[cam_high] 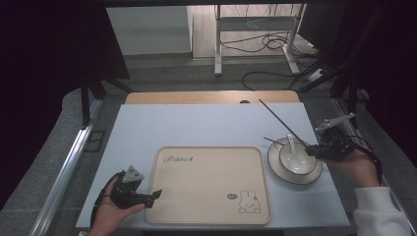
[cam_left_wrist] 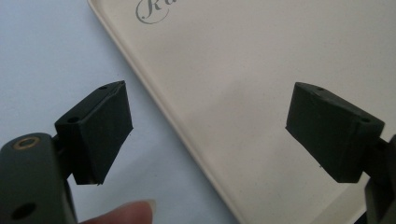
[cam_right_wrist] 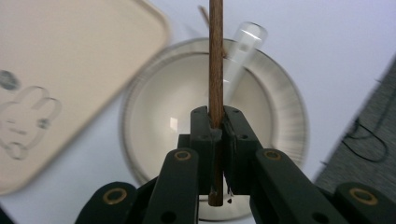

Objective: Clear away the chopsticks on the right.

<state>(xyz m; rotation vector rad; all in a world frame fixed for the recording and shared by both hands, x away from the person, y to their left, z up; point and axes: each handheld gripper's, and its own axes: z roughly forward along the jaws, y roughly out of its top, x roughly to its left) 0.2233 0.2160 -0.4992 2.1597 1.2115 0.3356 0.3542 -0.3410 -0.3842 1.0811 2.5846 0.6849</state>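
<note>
A cream tray (cam_high: 206,182) with a rabbit drawing lies at the table's front middle. My left gripper (cam_high: 156,193) stands open at its left edge, one jaw over the tray (cam_left_wrist: 243,93) and one over the table. To the right, a white bowl (cam_high: 298,158) sits on a plate (cam_high: 275,164) and holds a white spoon (cam_high: 292,145). My right gripper (cam_high: 311,149) is shut on a dark wooden chopstick (cam_high: 282,123) that slants up over the bowl (cam_right_wrist: 173,140). In the right gripper view the chopstick (cam_right_wrist: 215,56) stands between the jaws, with the spoon (cam_right_wrist: 243,51) behind it. A second chopstick (cam_high: 272,141) rests on the plate's far rim.
The table is pale blue (cam_high: 196,125) with a wooden strip along its far edge. Cables (cam_high: 275,44) and a metal frame stand on the floor beyond. Dark stands flank both sides.
</note>
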